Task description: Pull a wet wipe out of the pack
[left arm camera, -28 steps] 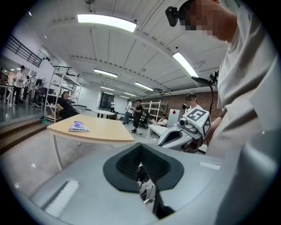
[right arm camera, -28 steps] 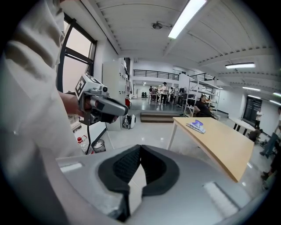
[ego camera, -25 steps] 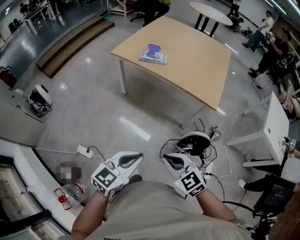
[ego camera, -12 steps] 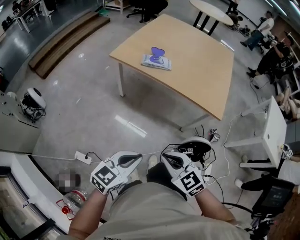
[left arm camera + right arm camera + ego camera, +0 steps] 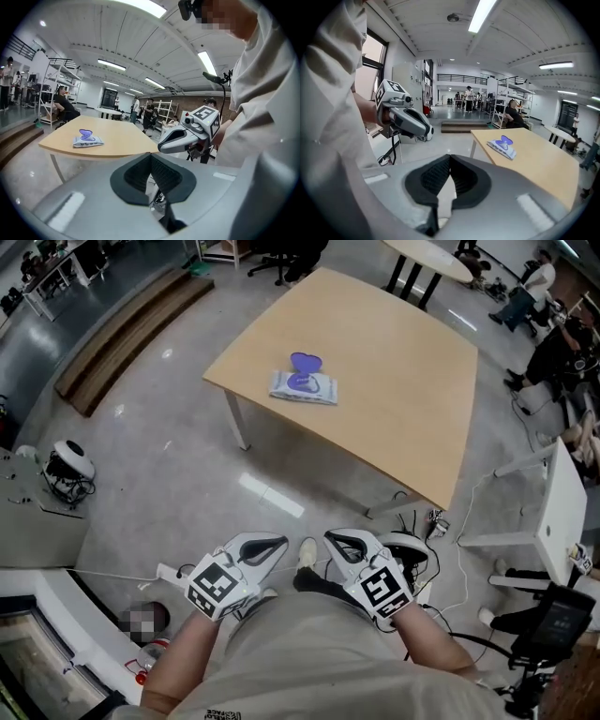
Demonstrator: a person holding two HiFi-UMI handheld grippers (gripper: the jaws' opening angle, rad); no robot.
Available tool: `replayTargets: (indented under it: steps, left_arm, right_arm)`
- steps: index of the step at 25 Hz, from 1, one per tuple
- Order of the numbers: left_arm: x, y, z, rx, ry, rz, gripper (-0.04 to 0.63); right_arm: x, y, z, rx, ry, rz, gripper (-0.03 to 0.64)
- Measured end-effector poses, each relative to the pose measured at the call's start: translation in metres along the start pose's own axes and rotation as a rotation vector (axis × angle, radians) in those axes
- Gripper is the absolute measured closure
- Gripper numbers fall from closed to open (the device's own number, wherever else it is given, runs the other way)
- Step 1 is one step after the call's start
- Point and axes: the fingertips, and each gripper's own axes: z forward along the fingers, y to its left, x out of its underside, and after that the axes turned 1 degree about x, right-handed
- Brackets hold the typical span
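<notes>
Left gripper (image 5: 278,544) and right gripper (image 5: 331,540) are held side by side close to the person's body, above the floor (image 5: 187,456). The jaws of each are closed together with nothing between them. Farther off, well apart from both, the wipe pack (image 5: 303,387) lies flat toward the left edge of the counter (image 5: 403,362), its purple lid (image 5: 302,363) open.

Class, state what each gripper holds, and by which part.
Nothing: left gripper and right gripper are shut, empty; the white wet-wipe pack with purple lid lies on the wooden table.
</notes>
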Motion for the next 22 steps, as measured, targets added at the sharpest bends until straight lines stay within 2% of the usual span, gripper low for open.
replayTargets:
  steps: [5,7,12,16,22]
  left_arm:
    - [-0.038,0.06,0.076,-0.028,0.008,0.002,0.591]
    - [-0.048,0.077,0.093,-0.026,0.005,-0.004,0.591]
    - [-0.061,0.108,0.094,-0.023,0.022,0.021,0.591]
    - [-0.068,0.162,0.111,-0.002,0.034,0.027,0.591]
    - [-0.094,0.247,0.121,0.085,0.06,0.115,0.591]
  right_arm:
    - [0.004,-0.091,0.027,-0.031,-0.005,-0.006,0.615]
    - [0.005,-0.113,0.039,-0.039,0.008,-0.017,0.615]
    - [-0.006,-0.131,0.064,-0.025,0.028,0.005,0.614]
    - [-0.009,-0.172,0.104,0.008,0.062,0.014,0.615]
    - [-0.027,-0.222,0.173,0.087,0.127,0.054,0.614]
